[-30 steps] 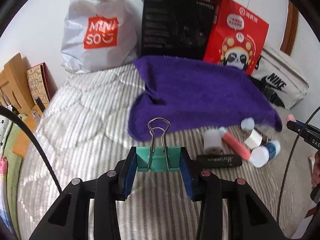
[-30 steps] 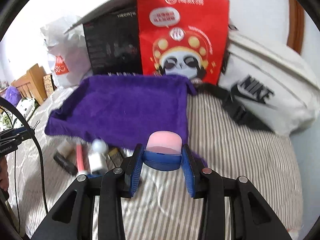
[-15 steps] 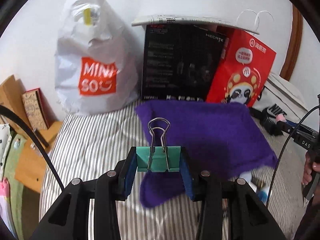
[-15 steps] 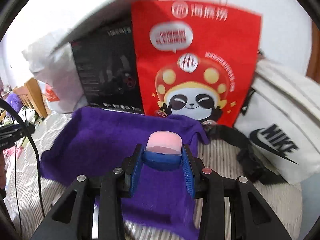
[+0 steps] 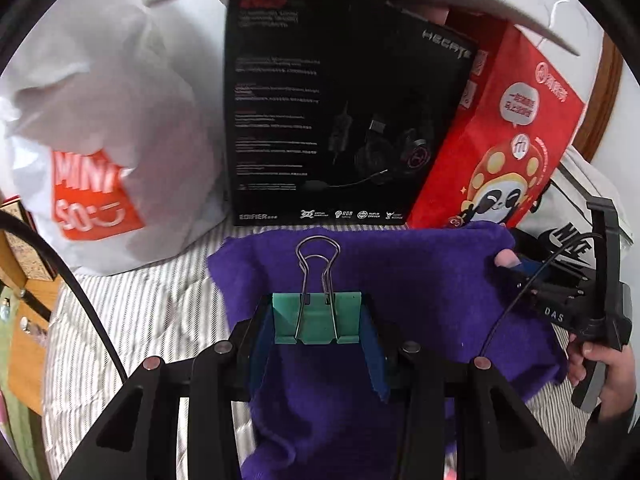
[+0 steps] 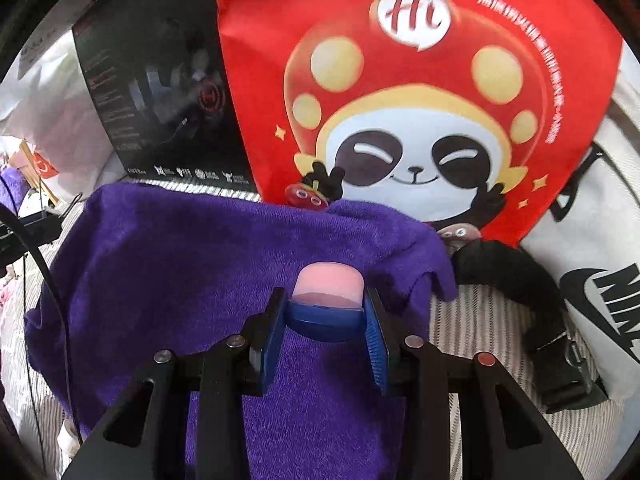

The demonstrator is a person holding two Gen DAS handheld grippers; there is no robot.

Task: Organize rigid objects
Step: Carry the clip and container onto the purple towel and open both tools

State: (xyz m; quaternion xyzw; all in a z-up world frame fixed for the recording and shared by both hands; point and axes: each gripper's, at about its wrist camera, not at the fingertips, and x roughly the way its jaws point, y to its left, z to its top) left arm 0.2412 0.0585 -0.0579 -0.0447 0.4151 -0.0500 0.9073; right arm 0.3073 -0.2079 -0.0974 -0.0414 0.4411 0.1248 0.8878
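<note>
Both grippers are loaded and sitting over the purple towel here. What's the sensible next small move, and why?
Probably lower both and release onto the purple towel. The left gripper is shut on the green binder clip, the right gripper on the pink-capped blue item, and each hangs over bare towel in front of the black box and red panda bag.

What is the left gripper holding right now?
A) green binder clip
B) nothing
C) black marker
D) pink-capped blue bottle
A: the left gripper is shut on the green binder clip, wire handles pointing up, above the purple towel.
</note>
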